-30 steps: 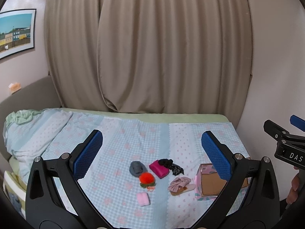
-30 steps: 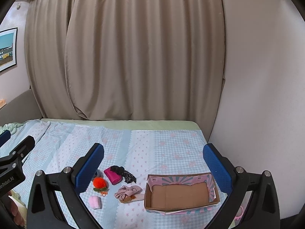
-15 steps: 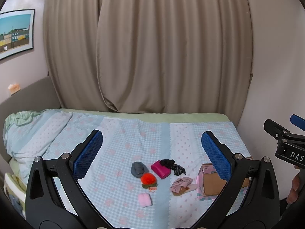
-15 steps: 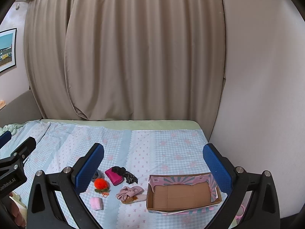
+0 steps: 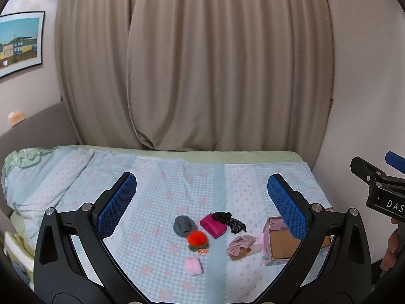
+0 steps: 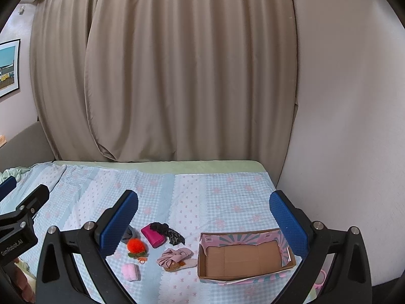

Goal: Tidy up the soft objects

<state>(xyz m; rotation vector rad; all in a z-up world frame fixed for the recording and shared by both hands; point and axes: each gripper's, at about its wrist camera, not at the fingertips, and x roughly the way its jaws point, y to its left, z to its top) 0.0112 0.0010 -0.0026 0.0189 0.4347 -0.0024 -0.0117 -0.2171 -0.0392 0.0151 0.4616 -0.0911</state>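
Observation:
Several soft items lie together on the bed: a grey cloth wad point(image 5: 184, 225), an orange pompom charm point(image 5: 197, 238), a magenta pouch point(image 5: 212, 225), a black scrunchie point(image 5: 229, 220), a pale pink roll point(image 5: 193, 266) and a pink bow slipper point(image 5: 241, 247). To their right stands a cardboard box point(image 6: 243, 255) with nothing inside it. My left gripper point(image 5: 202, 202) hangs open above and in front of the pile. My right gripper point(image 6: 203, 217) is open too, held above the bed between the pile and the box. Nothing is between either pair of fingers.
The checked blue bedspread point(image 5: 177, 185) runs back to beige curtains point(image 5: 202, 63). A wall point(image 6: 349, 101) closes the right side. Rumpled bedding point(image 5: 30, 169) is heaped at the left. A framed picture point(image 5: 17, 43) hangs on the left wall.
Both views have drifted very slightly; the items and the box sit a touch differently in frame. Nothing was taken hold of and both grippers stayed open.

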